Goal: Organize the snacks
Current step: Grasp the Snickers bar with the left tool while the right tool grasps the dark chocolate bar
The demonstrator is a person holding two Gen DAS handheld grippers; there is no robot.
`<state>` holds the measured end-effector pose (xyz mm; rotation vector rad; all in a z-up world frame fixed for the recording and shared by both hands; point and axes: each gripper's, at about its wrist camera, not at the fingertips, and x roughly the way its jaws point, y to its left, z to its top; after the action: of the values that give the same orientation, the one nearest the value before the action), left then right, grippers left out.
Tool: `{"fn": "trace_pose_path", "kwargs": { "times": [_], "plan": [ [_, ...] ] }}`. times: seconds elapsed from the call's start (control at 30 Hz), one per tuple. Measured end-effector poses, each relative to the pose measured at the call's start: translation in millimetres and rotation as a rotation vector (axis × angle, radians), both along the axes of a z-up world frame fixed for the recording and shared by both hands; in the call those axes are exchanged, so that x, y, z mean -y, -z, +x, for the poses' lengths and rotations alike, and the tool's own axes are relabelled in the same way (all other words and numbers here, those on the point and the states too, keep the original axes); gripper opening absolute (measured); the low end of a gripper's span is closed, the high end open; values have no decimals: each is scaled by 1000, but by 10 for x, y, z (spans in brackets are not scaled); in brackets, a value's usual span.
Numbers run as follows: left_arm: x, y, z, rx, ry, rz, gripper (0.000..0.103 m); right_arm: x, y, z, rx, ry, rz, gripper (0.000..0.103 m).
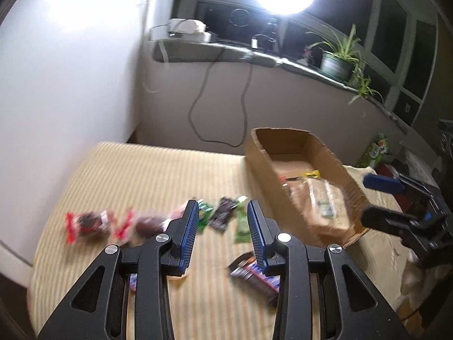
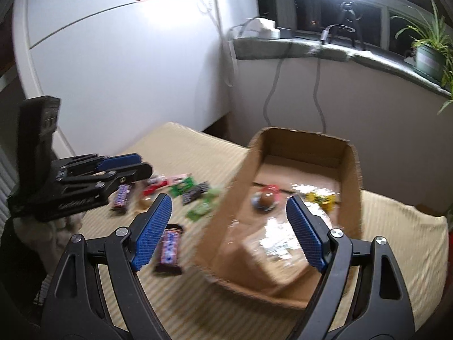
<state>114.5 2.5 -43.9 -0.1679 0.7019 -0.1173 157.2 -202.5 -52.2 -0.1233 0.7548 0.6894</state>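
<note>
Snack packets (image 1: 223, 215) lie loose on the striped table (image 1: 141, 175) beside the box (image 2: 351, 187); light, crinkly, slippery, best pinched mid-body. Left gripper (image 1: 222, 233) half-open, right gripper (image 2: 229, 232) wide, both empty.

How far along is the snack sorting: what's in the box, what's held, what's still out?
Done: the box already holds a big clear pack, a yellow sweet and a round snack. In hand: nothing; both the left gripper and right gripper are empty. Left: the loose snacks on the table, among them a chocolate bar and green packets.
</note>
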Motion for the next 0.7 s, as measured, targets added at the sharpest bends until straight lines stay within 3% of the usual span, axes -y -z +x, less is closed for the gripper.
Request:
{"fn": "trace_pose_path", "kwargs": {
  "times": [0.33,0.5,0.53,0.6,0.7],
  "plan": [
    [-533,231,-432,-45,-135,-25,34,-380,303,-477,-57,-91,-8,84],
    [-671,406,-494,-86,-169,-49,34,-498,576,-524,-137,-101,-21,59],
    [-680,435,-493,-93,-170,-53,35,-516,628,-531,-148,-95,-26,57],
    [-704,488,-482,-104,-171,-58,47,-563,739,-531,-158,-78,-48,54],
    [-709,554,-459,-117,-167,-63,48,-615,849,-533,-165,-58,-74,53]
  ]
}}
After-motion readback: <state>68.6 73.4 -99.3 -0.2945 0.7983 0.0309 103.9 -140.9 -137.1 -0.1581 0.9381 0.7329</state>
